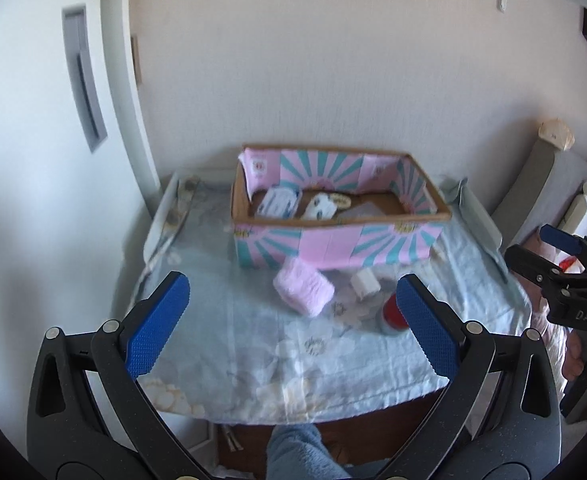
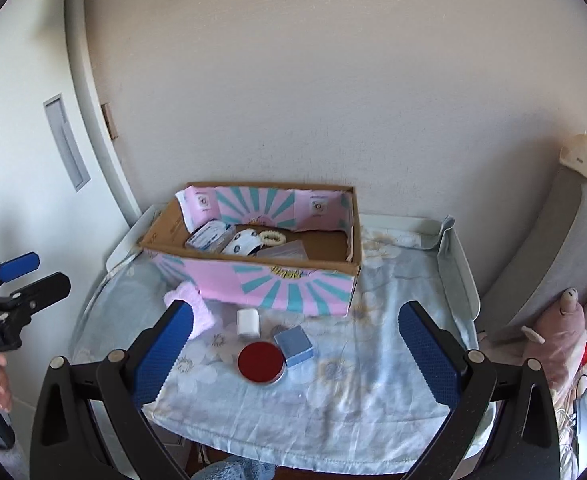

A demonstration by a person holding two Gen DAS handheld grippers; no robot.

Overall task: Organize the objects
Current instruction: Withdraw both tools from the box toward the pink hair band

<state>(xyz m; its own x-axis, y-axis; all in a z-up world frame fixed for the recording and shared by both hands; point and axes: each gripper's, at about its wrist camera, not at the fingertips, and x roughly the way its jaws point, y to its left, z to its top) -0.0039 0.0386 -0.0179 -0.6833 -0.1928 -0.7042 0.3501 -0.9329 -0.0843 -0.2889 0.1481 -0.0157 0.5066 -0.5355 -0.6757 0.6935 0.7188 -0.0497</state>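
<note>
A pink and teal cardboard box (image 1: 333,246) (image 2: 277,284) stands open at the back of the table and holds several small items. In front of it lie a pink fluffy item (image 1: 303,292) (image 2: 197,308), a white roll (image 1: 365,282) (image 2: 248,322), a round tin with a red lid (image 2: 260,362) (image 1: 391,314) and a small blue box (image 2: 294,345). My left gripper (image 1: 293,328) is open and empty, held above the table's front. My right gripper (image 2: 295,354) is open and empty above the tin and blue box.
A light blue floral cloth (image 2: 333,408) covers the table, which has raised white rims (image 2: 459,276). A white door (image 1: 33,160) stands at the left, a wall behind. A grey cushion (image 2: 549,248) and a plush toy (image 2: 561,332) are at the right.
</note>
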